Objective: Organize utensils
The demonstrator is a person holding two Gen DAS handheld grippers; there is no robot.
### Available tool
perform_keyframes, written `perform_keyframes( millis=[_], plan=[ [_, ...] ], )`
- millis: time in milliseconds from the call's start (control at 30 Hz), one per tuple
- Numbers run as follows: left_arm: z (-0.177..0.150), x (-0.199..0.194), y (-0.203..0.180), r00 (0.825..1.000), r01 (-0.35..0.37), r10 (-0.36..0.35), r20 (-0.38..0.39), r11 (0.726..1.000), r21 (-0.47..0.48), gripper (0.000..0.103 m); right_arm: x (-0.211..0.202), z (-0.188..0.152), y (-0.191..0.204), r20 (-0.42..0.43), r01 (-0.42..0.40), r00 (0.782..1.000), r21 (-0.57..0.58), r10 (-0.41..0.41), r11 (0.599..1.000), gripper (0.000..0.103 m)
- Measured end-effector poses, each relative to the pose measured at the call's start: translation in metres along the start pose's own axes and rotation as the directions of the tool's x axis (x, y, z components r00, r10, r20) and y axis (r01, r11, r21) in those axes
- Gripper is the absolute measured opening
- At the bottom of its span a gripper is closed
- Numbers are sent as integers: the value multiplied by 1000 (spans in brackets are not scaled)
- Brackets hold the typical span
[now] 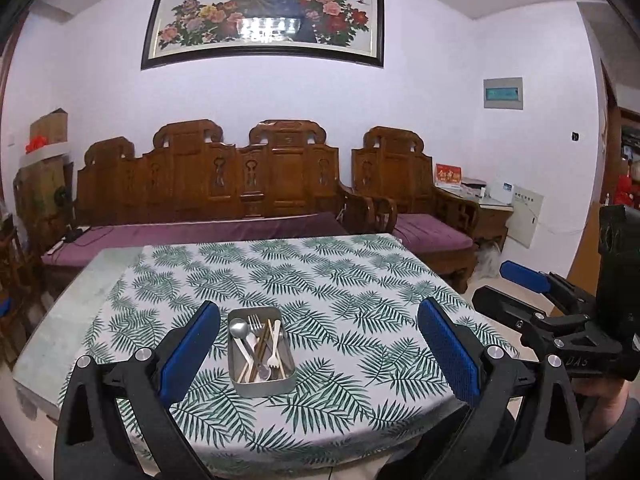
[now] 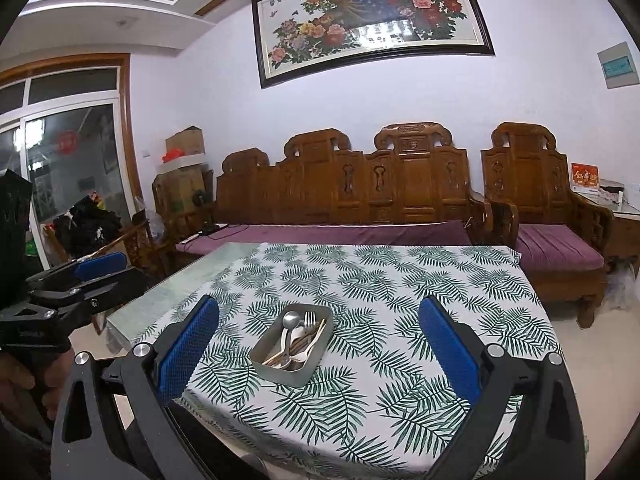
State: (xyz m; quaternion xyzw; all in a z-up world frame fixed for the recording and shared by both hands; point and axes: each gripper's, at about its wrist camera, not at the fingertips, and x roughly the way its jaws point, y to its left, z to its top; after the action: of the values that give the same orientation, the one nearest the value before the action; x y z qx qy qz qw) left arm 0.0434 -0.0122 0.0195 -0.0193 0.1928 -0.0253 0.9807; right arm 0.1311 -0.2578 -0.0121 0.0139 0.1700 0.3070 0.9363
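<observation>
Two grippers above the near edge of the table (image 1: 72,312), left gripper (image 1: 318,354) and right gripper (image 2: 320,354) both wide apart and empty, metal tray (image 1: 262,386) between them on the leafy cloth (image 1: 360,280), holding a spoon (image 1: 239,328), fork (image 1: 256,326), maybe chopsticks

Tray: I see a rectangular grey metal tin (image 1: 262,376), matt brushed finish.
Contents: dull silver metal spoon (image 1: 239,327), white plastic fork (image 1: 275,340).
Cover: white leaf-print tablecloth (image 1: 360,280), matt woven cloth.
Gripper pads (image 1: 190,354): blue, rough dimpled texture.
Sofa (image 1: 224,176): carved brown wood, glossy.
</observation>
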Motion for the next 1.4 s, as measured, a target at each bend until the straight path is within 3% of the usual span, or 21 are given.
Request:
perform_keyframes(
  millis=[1400],
  plan=[
    [-6, 4, 2, 1000, 2, -2, -6, 1000, 5, 95, -2, 0, 4, 3, 1, 1000, 3, -1, 1000, 101]
  ],
)
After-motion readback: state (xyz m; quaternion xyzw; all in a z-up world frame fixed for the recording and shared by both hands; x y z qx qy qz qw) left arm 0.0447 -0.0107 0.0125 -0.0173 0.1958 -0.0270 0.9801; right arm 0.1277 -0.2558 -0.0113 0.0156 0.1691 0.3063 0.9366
